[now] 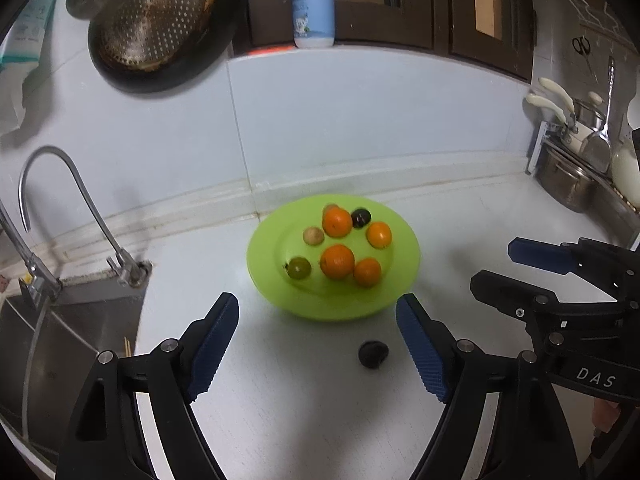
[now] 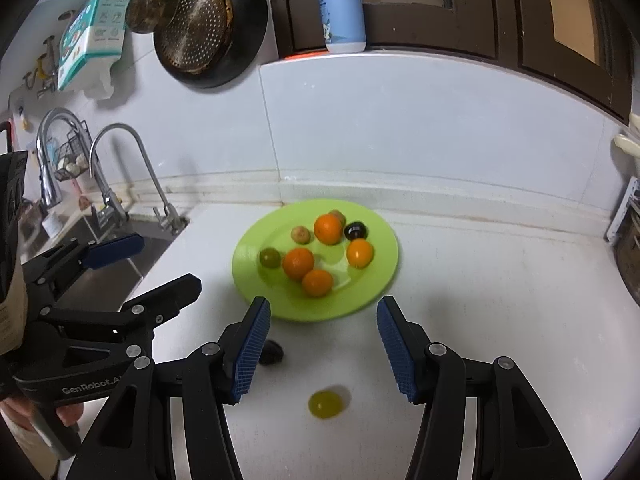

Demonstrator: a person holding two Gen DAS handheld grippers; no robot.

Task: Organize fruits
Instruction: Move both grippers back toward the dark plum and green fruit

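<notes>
Only the right wrist view shows a loose green fruit (image 2: 326, 404) on the white counter (image 2: 500, 300), below the right gripper (image 2: 323, 350), whose fingers are apart and empty. A dark fruit (image 1: 373, 354) lies before the green plate (image 1: 272, 248) of oranges (image 1: 337, 261), between the left gripper (image 1: 318, 346) fingers, wide open, untouched.
</notes>
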